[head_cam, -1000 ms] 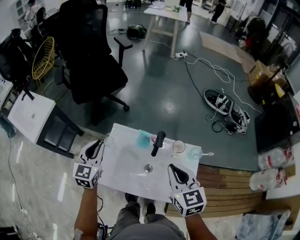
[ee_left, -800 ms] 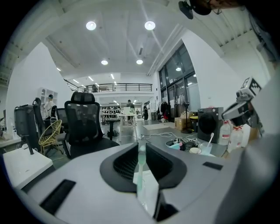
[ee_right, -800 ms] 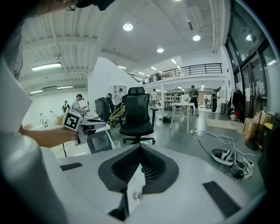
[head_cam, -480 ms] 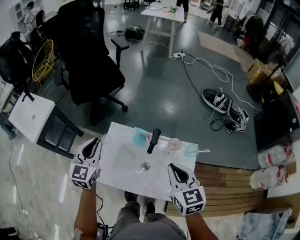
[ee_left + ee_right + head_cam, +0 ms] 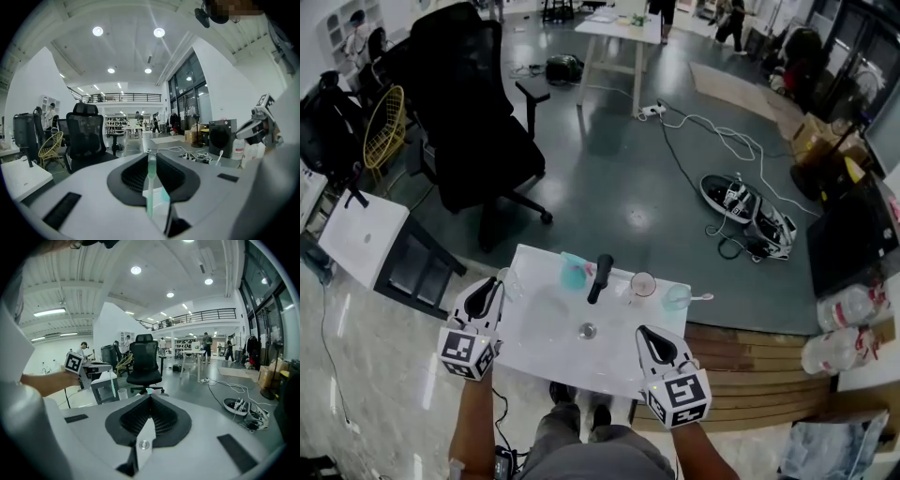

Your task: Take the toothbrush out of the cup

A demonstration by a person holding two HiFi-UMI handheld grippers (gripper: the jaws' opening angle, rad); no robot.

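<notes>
1. The left gripper (image 5: 151,157) is closed on the pale green toothbrush (image 5: 149,190). Its jaws pinch the handle, which stands upright between them.
2. In the right gripper view, the brush hangs from that gripper just beside the clear cup (image 5: 122,393), and it looks free of the rim. The cup stands at the far left corner of the white sink top (image 5: 539,323).
3. The right gripper (image 5: 150,401) is closed on nothing and hovers over the near right edge of the sink top.
4. I'd say the lift is nearly done. To finish it well, keep the pinch firm and the brush vertical so the hanging end cannot catch the rim and tip that light cup.
5. Carry the brush sideways only once its lower end is clearly above the rim, steering away from the black faucet (image 5: 600,277) and the teal cup (image 5: 573,272).
6. The right gripper can stay where it is, since it isn't needed unless the cup wobbles.
</notes>
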